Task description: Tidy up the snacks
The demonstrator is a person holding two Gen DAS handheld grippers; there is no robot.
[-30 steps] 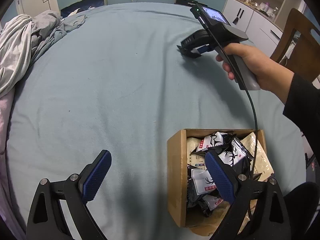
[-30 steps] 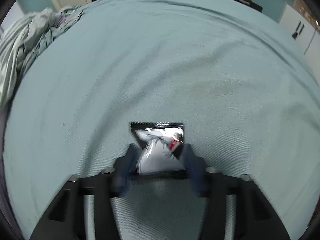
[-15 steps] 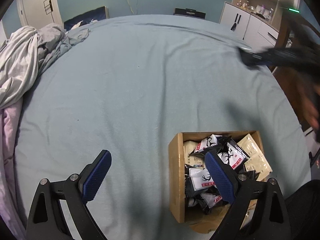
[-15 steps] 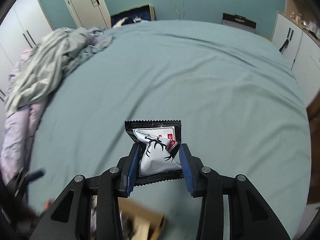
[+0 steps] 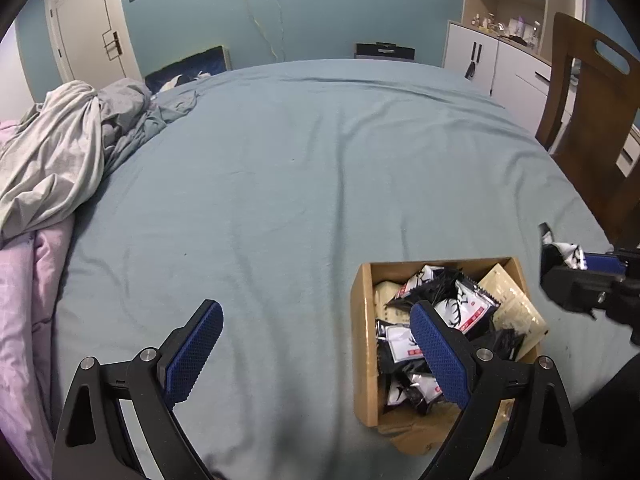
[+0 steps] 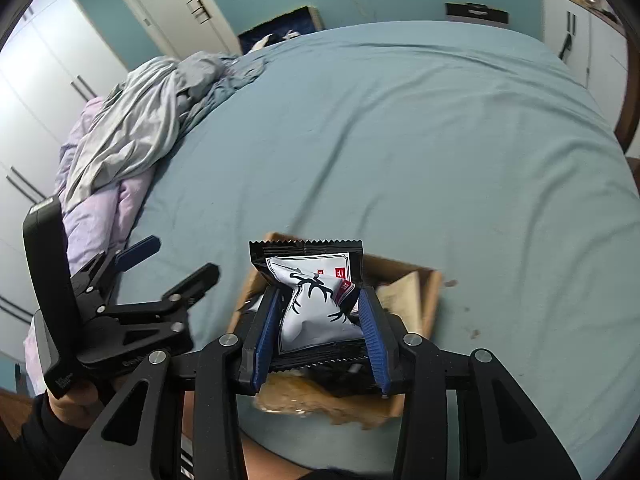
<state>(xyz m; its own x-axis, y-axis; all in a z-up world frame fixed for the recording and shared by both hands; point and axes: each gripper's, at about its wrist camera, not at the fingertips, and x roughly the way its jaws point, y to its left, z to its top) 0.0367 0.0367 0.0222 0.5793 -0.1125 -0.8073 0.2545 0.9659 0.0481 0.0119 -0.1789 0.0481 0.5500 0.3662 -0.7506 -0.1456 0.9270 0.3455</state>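
A: Right tongs (image 6: pixel 318 320) first. What have you got in them?

B: You're clamped on a black-and-white snack packet (image 6: pixel 316 304), blue pads pressing both its sides, top seal sticking out past the tips. Grip looks the same as a second ago, no slip.

A: What changed?

B: Where you are. A second ago the packet hung over bare bed sheet, far from the box. Now the cardboard box (image 6: pixel 434 292) sits right under and just beyond your right tongs, so the carry is basically done.

A: Left tongs?

B: Left tongs (image 5: pixel 316 344) are wide apart, nothing between the pads. The right-hand pad overlaps the box's near-left part in view, the other pad is over bare sheet (image 5: pixel 280 200). They've barely drifted, just tilted up a bit, more of the room shows.

A: Box contents?

B: Already a heap of the same black packets plus a couple of tan pouches (image 5: pixel 508 300), just beyond the left tongs' right pad.

A: So, meaning for the task?

B: My read: you're at the drop step. Nothing loose left on the visible sheet, so this may be among the last ones. Watch the packet doesn't land on the rim.
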